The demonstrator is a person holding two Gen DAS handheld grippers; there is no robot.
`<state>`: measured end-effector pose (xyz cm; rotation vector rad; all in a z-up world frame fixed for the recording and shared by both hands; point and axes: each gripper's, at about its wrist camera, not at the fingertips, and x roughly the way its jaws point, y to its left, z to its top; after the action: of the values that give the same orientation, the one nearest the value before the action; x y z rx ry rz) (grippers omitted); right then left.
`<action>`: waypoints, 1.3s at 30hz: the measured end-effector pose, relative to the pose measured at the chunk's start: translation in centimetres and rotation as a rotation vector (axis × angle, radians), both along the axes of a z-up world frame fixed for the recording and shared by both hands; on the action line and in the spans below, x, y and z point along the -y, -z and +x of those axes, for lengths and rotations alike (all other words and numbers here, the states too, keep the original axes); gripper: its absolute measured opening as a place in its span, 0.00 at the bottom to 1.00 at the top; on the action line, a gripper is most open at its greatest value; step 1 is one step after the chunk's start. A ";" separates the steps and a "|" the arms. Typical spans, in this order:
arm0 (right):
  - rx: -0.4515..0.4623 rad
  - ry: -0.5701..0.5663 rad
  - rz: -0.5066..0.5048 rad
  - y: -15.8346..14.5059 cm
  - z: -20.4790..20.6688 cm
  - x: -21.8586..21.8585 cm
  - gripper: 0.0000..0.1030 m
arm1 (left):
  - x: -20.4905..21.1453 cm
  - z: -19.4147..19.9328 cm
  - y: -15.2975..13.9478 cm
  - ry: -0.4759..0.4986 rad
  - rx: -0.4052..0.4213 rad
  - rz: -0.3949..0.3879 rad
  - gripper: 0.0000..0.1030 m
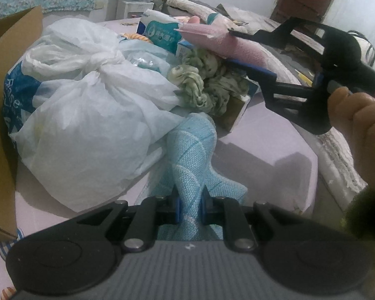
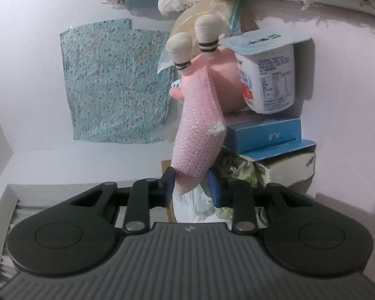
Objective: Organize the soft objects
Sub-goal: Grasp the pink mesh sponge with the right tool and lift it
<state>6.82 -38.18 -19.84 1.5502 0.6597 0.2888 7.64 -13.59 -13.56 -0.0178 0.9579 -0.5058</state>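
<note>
**Left wrist view: both grippers loaded, cloth low, pink wrap high**

Left wrist view first: my left gripper (image 1: pixel 190 206) has its jaws drawn narrow and clamped on a light blue woven cloth (image 1: pixel 191 150), which runs up from the pads across the pale lilac table (image 1: pixel 270 135) toward the pile. Just left of the cloth sits a knotted white plastic bag (image 1: pixel 87 115), with a cardboard box (image 1: pixel 10 95) at the far left edge. Behind the cloth I see a crumpled green cloth (image 1: pixel 207 80) spilling from an opened carton.

Over that pile, my right gripper (image 1: pixel 237 47) comes in from the right, a hand (image 1: pixel 362 122) on its handle, its blue pads above and below a roll of pink bubble wrap (image 1: pixel 212 37).

From the right wrist view, rolled on its side, the right gripper (image 2: pixel 191 187) has its jaws narrow and pinching the near end of the pink bubble wrap (image 2: pixel 200 130). Beyond it lie a pink plush toy (image 2: pixel 222 85), a yogurt cup (image 2: pixel 270 75) and a blue carton (image 2: pixel 265 135).
</note>
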 end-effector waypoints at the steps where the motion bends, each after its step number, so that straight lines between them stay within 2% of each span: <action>1: 0.007 0.008 0.004 0.0 0.0 0.0 0.22 | 0.0 -0.1 -0.1 0.001 0.000 -0.003 0.15; 3: 0.021 0.023 0.001 -0.2 -0.2 0.1 0.20 | -0.2 -0.5 -0.4 0.003 -0.005 -0.017 0.14; 6: 0.044 0.037 -0.004 -0.6 -0.7 0.6 0.03 | -0.4 -0.9 -1.0 0.002 -0.007 -0.046 0.14; 9: 0.044 0.050 -0.030 -1.2 -1.4 1.5 0.03 | -0.5 -1.5 -1.9 0.014 0.007 -0.073 0.14; 14: -0.009 0.048 -0.019 -0.7 -2.0 2.6 0.12 | -0.2 -1.6 -2.3 0.011 0.010 -0.078 0.14; 16: -0.030 0.051 -0.003 -0.4 -2.1 2.6 0.35 | -0.2 -1.6 -2.2 0.007 0.008 -0.076 0.14; 18: -0.040 0.057 0.005 -0.2 -2.1 2.4 0.46 | -0.4 -1.6 -2.2 0.003 0.007 -0.076 0.14; 23: -0.062 0.076 0.015 0.4 -1.2 2.2 0.51 | -0.7 -1.6 -2.1 -0.004 0.002 -0.074 0.15; 25: -0.078 0.086 0.078 1.3 -0.6 2.2 0.51 | -0.8 -1.5 -2.1 -0.005 -0.001 -0.075 0.15; 32: -0.112 0.093 0.146 2.0 0.3 1.3 0.52 | -0.8 -1.3 -2.0 -0.011 -0.008 -0.077 0.15; 35: -0.109 0.084 0.206 2.1 0.3 0.7 0.54 | -0.8 -1.3 -2.0 -0.012 -0.007 -0.079 0.15; 39: -0.151 0.093 0.262 2.6 0.5 -0.4 0.57 | -0.8 -1.4 -2.0 -0.014 -0.011 -0.080 0.15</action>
<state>7.36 -37.75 -22.40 1.8617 0.6849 0.1940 6.28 -12.77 -11.57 -0.0986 0.9470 -0.5314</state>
